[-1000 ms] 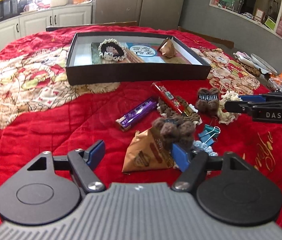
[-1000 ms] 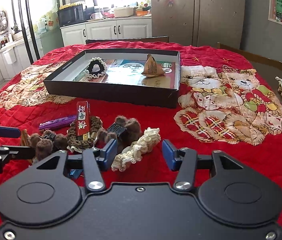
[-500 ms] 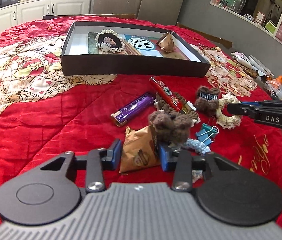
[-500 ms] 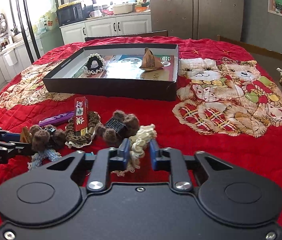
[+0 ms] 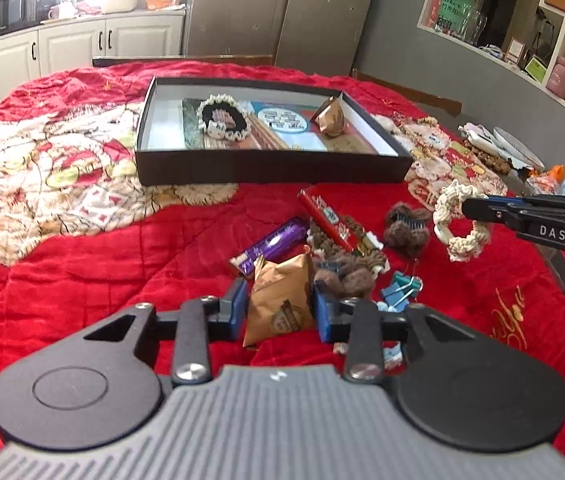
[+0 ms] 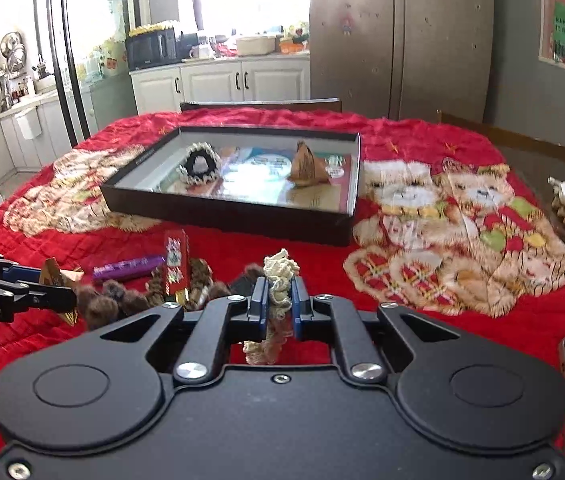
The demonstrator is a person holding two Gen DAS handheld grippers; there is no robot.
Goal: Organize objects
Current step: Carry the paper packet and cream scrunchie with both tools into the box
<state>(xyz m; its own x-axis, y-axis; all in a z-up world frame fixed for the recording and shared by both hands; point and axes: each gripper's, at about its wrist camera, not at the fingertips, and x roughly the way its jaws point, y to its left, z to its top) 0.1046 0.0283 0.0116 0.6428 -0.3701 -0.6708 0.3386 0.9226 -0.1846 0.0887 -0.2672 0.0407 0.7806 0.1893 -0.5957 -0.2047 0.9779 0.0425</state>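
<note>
Jaws pinch things — crinkly triangular packet (image 5: 280, 300) (left), knitted cream scrunchie (image 6: 280, 276).

Layout, left wrist view: box (image 5: 266, 168) at rear centre w/ lace ring (image 5: 223, 117) inside left, paper packet (image 5: 332, 118) inside right. In front of box: pile of small items on blanket (image 5: 82, 248). Foil bar (image 5: 270, 245) left of pile; binder clip (image 5: 402, 289) at its near right; rope ring (image 5: 460, 222) far right.

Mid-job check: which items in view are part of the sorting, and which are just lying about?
Job:
left gripper shut on brown paper packet
right gripper shut on cream scrunchie
black box
purple bar
red packet
teal binder clip

Lying about:
microwave
fridge
</note>
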